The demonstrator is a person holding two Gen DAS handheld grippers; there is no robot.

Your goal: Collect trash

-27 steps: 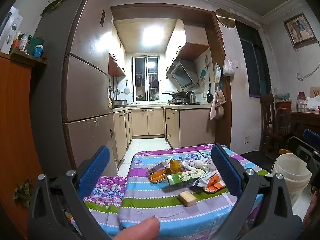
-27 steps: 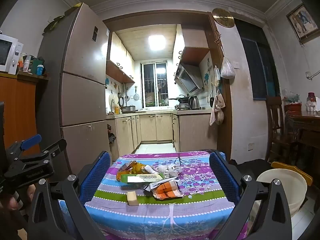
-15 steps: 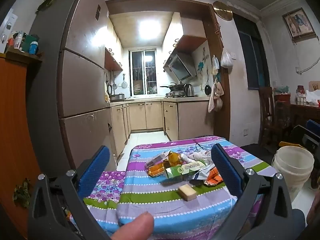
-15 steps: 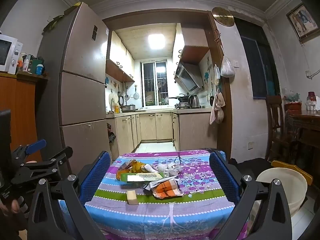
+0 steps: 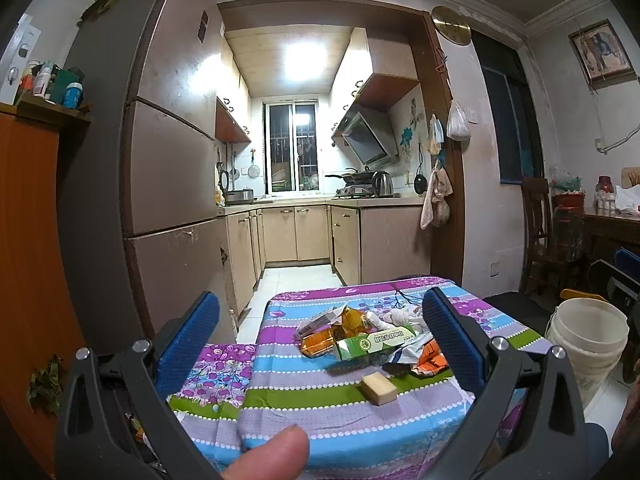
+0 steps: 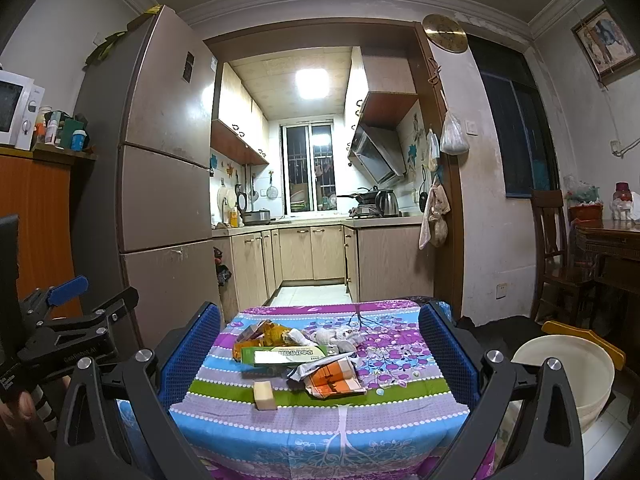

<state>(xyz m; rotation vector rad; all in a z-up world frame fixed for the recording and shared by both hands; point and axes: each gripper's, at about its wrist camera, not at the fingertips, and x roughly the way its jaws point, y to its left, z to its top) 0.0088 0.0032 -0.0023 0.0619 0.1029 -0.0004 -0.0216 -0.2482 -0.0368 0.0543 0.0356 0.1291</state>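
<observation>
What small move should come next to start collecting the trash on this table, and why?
Probably ease the right gripper forward and down toward the orange wrapper. Both grippers are open and empty, short of the table; that wrapper lies nearest the bucket on the right.

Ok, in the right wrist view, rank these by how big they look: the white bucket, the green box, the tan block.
1. White bucket, clearly largest, though it sits nearer the camera.
2. Green box.
3. Tan block, smallest.
</observation>
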